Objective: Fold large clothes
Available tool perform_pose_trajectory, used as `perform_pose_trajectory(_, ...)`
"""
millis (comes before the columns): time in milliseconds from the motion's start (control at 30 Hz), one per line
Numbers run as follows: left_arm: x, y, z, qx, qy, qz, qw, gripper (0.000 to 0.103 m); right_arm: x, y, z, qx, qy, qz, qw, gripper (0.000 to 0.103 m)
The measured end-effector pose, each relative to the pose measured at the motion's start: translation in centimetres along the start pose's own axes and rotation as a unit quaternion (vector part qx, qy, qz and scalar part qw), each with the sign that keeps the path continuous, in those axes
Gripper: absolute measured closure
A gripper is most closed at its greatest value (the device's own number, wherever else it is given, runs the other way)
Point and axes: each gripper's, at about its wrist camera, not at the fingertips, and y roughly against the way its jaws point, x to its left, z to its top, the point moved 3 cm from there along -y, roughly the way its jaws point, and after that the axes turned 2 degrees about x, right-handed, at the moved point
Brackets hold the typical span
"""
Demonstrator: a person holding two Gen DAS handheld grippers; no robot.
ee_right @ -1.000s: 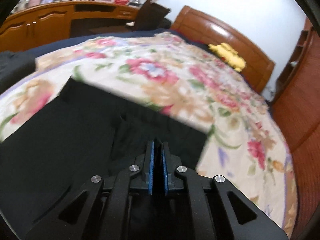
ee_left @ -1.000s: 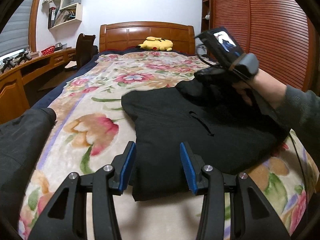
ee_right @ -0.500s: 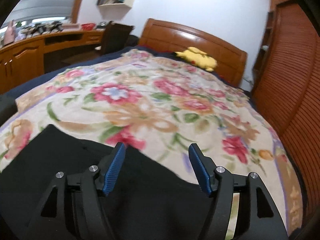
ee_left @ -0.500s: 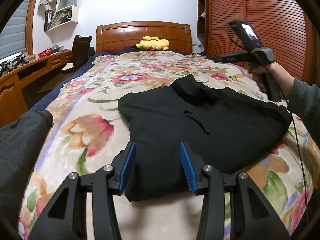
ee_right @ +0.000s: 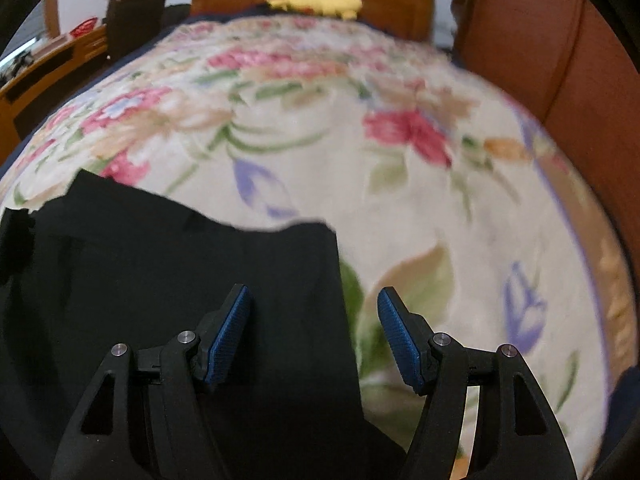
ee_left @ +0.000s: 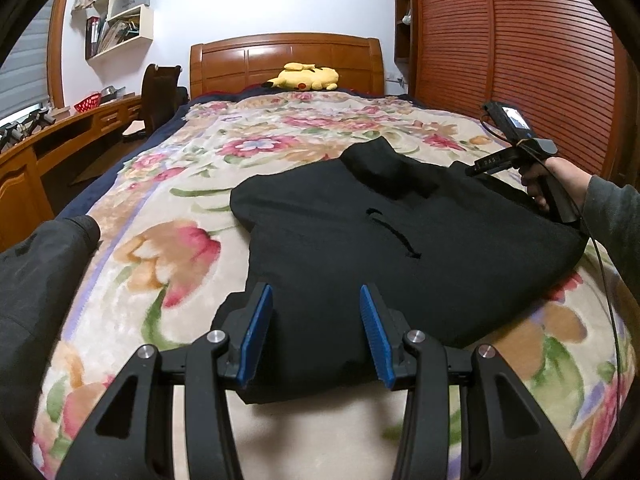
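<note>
A black hooded garment (ee_left: 360,232) lies partly folded on the floral blanket (ee_left: 160,260), hood toward the headboard. My left gripper (ee_left: 316,328) hovers open over its near edge, nothing pressed between the blue pads. In the right wrist view my right gripper (ee_right: 314,332) stands open just above the garment (ee_right: 160,280), straddling its right edge, with the left pad over black cloth and the right pad over blanket. A hand (ee_left: 536,184) holds that gripper's handle at the garment's far right side.
A yellow plush toy (ee_left: 306,78) lies by the wooden headboard (ee_left: 288,56). Slatted wardrobe doors (ee_left: 520,60) run along the right, a desk (ee_left: 60,136) and chair (ee_left: 158,92) along the left. A dark grey garment (ee_left: 36,280) lies at the blanket's left edge.
My right gripper let go of the black cloth, opened, and swung right and down to the garment's right edge. The released cloth now lies flat. The left gripper stayed put.
</note>
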Motion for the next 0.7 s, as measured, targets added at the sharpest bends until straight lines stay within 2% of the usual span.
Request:
perform_pose_trajectory(33,0.0,-0.1,0.0,0.002,0.0,0.0,1.0,0.059,-0.2,-0.4,-0.2,0.008,-0.005,0.007,1.0,0.036)
perform_pose_trajectory(133,-0.2,-0.6,-0.2,0.011,-0.005,0.002,0.9999,0.059,0.1,-1.0,-0.5,0.021,0.001,0.022,1.0,0.047)
perform_pose_trajectory(167,-0.3,-0.7,-0.2,0.013,-0.008,0.003,0.9999,0.059,0.6,-0.7,-0.5,0.017,0.015,0.025,0.999,0.061)
perform_pose_trajectory(200,-0.4,-0.8,-0.2,0.014,-0.009,0.004,0.9999,0.059,1.0,-0.6,-0.5,0.015,0.028,0.027,0.999,0.08)
perform_pose_trajectory(233,-0.4,-0.8,-0.2,0.015,-0.01,0.006,0.9998,0.059,1.6,-0.3,-0.6,0.012,0.045,0.025,0.999,0.09)
perform_pose_trajectory(300,-0.3,-1.0,-0.1,0.016,-0.008,0.013,0.9998,0.059,2.4,0.7,-0.7,-0.004,0.078,0.016,0.997,0.1)
perform_pose_trajectory(333,-0.2,-1.1,-0.2,0.019,-0.006,0.017,0.9997,0.059,2.8,1.4,-0.7,-0.014,0.093,0.013,0.995,0.1)
perform_pose_trajectory(400,-0.1,-1.4,-0.3,0.025,-0.003,0.02,0.9995,0.059,2.6,2.0,-0.4,-0.03,0.103,-0.025,0.994,0.101)
perform_pose_trajectory(467,0.0,-1.7,-0.5,0.03,-0.003,0.021,0.9993,0.059,1.6,3.1,0.1,-0.049,0.085,-0.048,0.994,0.102)
perform_pose_trajectory(533,0.0,-1.8,-0.6,0.033,-0.003,0.023,0.9992,0.059,-0.1,4.3,0.8,-0.071,0.057,-0.09,0.992,0.103)
perform_pose_trajectory(600,0.1,-2.0,-0.8,0.037,-0.003,0.022,0.9991,0.059,-1.8,4.9,1.2,-0.073,0.028,-0.102,0.992,0.103)
perform_pose_trajectory(700,0.2,-2.0,-0.9,0.039,0.0,0.021,0.999,0.059,-2.2,5.9,1.0,-0.089,0.029,-0.125,0.988,0.102)
